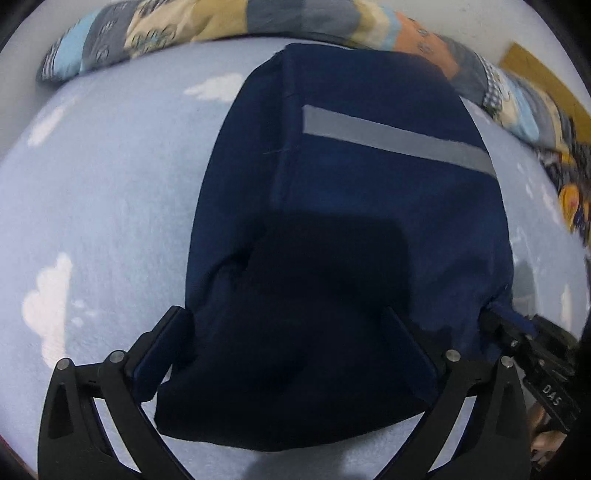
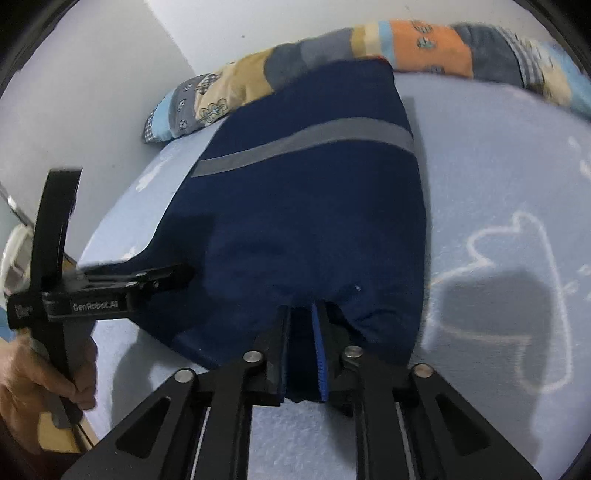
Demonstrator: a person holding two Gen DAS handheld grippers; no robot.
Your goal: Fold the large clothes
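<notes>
A dark navy garment (image 1: 351, 206) with a grey reflective stripe (image 1: 399, 142) lies spread on a bed whose pale blue sheet (image 1: 110, 206) is printed with white clouds; a patchwork quilt (image 1: 207, 22) is bunched along the far edge at twelve o'clock. In the left wrist view the left tool (image 1: 291, 332) stands wide, its two fingers straddling a thick, shadowed fold of the cloth at six o'clock; whether the pads press on the fabric cannot be told. At four o'clock in that view the right tool (image 1: 495, 317) shows only as a black tip biting the garment's near corner. The right wrist view gives what the other hides: the right tool (image 2: 303, 314) is narrowed down tight on the garment's hem, with a bright blue zipper strip (image 2: 320, 354) running along the inside of one finger. It also shows the left tool (image 2: 181, 275) from the side at nine o'clock, its tip on the cloth's edge, and the person's hand (image 2: 33, 387) on its handle at eight o'clock, with a white wall (image 2: 110, 74) beyond
</notes>
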